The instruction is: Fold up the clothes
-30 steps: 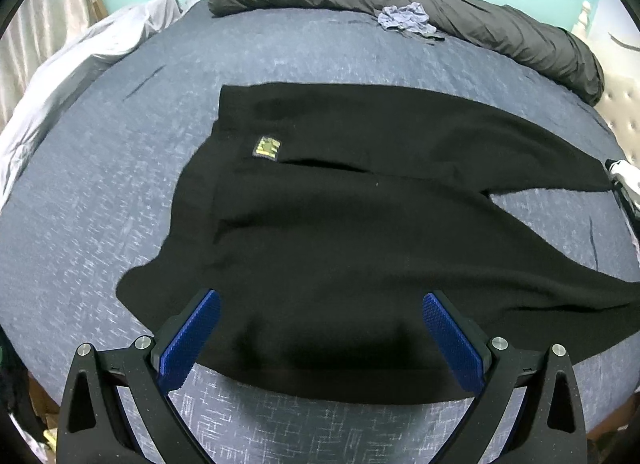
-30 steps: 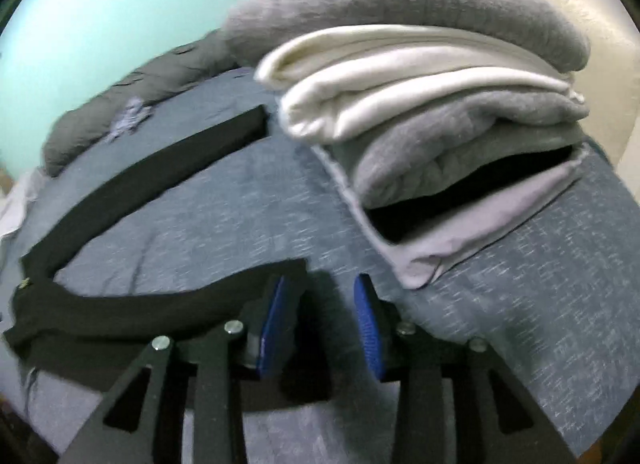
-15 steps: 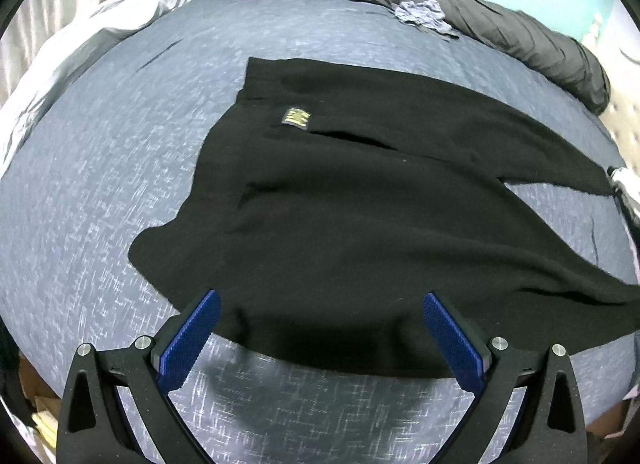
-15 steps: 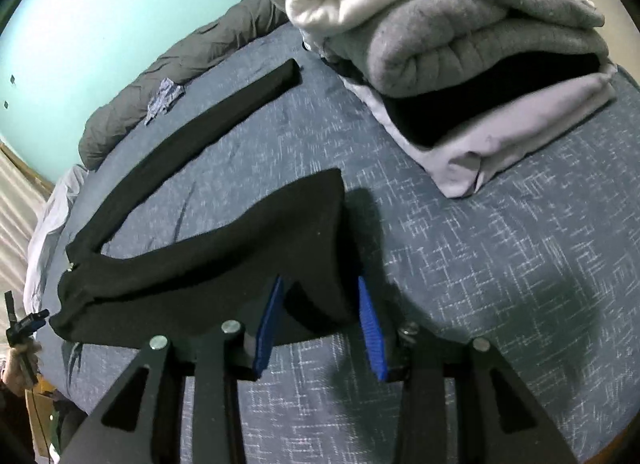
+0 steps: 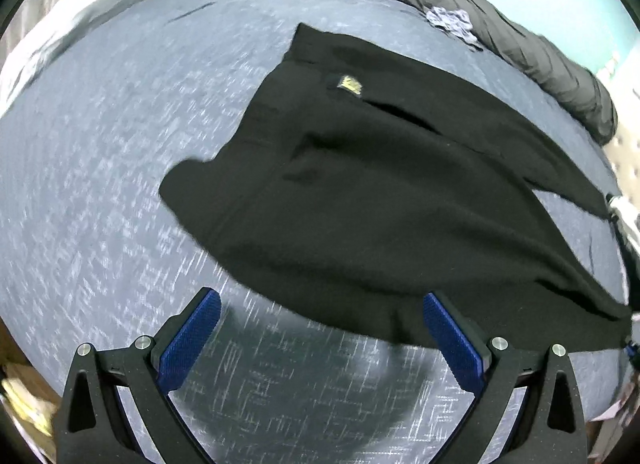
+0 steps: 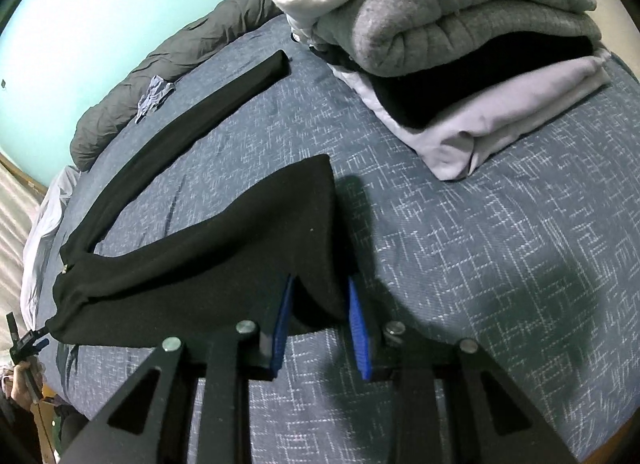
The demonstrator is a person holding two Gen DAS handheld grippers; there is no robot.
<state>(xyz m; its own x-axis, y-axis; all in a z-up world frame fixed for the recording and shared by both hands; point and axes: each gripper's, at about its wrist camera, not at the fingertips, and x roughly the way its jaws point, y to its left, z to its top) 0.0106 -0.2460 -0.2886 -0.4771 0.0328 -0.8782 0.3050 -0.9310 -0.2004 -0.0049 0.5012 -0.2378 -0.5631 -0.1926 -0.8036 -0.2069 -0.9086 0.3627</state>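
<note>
A pair of black trousers lies spread on the blue bed, with a small yellow label near the waistband. My left gripper is open and empty, just off the trousers' near edge. In the right wrist view the near trouser leg is lifted off the bed. My right gripper is shut on that leg's cuff end. The far leg lies flat and straight.
A stack of folded clothes in white, grey, black and lilac sits on the bed to the right of the trousers. A dark grey rolled duvet lies along the far edge, with a small crumpled cloth on it. A pale sheet lies at far left.
My right gripper has closed on the near leg's cuff and lifted it off the bed. My left gripper has pulled back from over the trousers' edge and stays open.
</note>
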